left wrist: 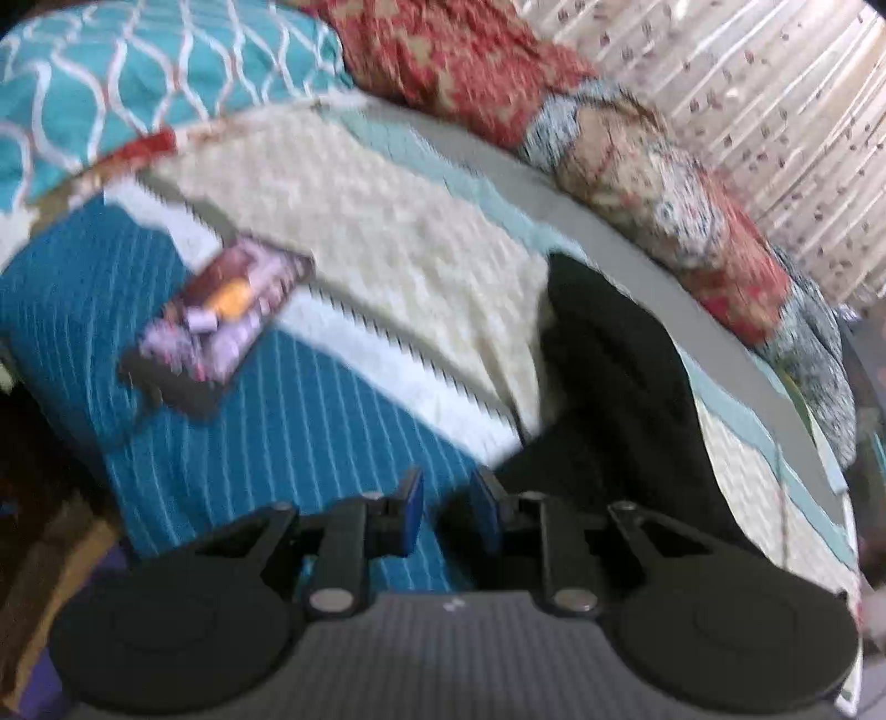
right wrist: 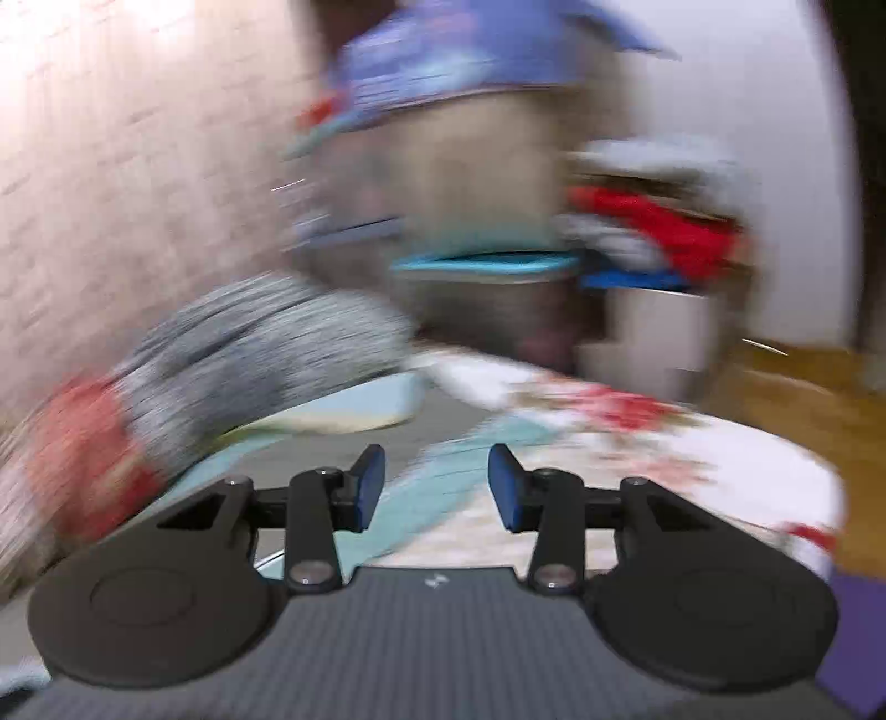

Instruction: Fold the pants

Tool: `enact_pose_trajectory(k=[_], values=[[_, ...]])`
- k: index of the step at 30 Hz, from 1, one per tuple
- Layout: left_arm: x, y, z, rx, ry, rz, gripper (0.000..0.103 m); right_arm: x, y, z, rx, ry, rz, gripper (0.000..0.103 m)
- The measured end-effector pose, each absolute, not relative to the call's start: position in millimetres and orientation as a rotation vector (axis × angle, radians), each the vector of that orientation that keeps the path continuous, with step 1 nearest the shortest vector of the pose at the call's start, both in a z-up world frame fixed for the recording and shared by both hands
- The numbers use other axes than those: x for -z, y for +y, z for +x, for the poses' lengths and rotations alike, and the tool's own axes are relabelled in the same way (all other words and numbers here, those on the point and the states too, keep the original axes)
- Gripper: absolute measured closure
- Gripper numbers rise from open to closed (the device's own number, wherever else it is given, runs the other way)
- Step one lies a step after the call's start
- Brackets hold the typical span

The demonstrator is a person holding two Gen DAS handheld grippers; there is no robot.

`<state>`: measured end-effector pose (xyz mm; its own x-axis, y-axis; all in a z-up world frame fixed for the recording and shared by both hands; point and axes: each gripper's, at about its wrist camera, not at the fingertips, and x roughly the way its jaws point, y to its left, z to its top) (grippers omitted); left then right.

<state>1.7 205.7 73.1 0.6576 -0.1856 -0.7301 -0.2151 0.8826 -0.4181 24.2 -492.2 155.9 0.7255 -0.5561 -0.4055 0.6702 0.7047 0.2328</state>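
The black pants lie bunched on the cream and teal bedspread and rise in a ridge toward my left gripper. Its blue pads stand close together, and the dark cloth runs up to the right pad and into the low part of the gap, so it looks pinched there. Only a sliver of bedspread shows between the tips. In the blurred right wrist view, my right gripper hangs open over the bed's floral corner with nothing between its fingers. No pants show in that view.
A purple box lies on the teal striped part of the bedspread. Patterned pillows and a rolled quilt line the far edge by a curtain. Beyond the bed's end are stacked clothes and wooden floor.
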Motion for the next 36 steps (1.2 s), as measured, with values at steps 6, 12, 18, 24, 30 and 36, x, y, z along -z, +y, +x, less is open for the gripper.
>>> enact_pose_trajectory(k=[6, 12, 18, 24, 30, 36], values=[[-53.0, 174.2, 54.5, 0.076, 0.819, -0.439, 0.069, -166.6, -340.0, 158.5, 0.004, 0.544, 0.197, 0.038], [-17.8, 130.4, 96.6, 0.184, 0.919, -0.306, 0.06, -107.7, -195.3, 293.2, -0.276, 0.751, 0.029, 0.025], [-3.8, 131.1, 96.9, 0.242, 0.932, -0.308, 0.048, -17.7, -163.2, 399.4, -0.209, 0.94, 0.136, 0.024], [-4.4, 132.0, 95.6, 0.26, 0.936, -0.296, 0.048, -8.2, -152.0, 406.8, -0.264, 0.952, 0.217, 0.092], [-6.3, 128.9, 96.2, 0.256, 0.939, -0.277, 0.048, -132.4, -268.7, 356.3, -0.041, 0.537, 0.354, 0.092], [-17.7, 135.1, 93.4, 0.271, 0.926, -0.257, 0.048, -187.4, -433.6, 252.1, 0.416, 0.317, 0.38, 0.092]])
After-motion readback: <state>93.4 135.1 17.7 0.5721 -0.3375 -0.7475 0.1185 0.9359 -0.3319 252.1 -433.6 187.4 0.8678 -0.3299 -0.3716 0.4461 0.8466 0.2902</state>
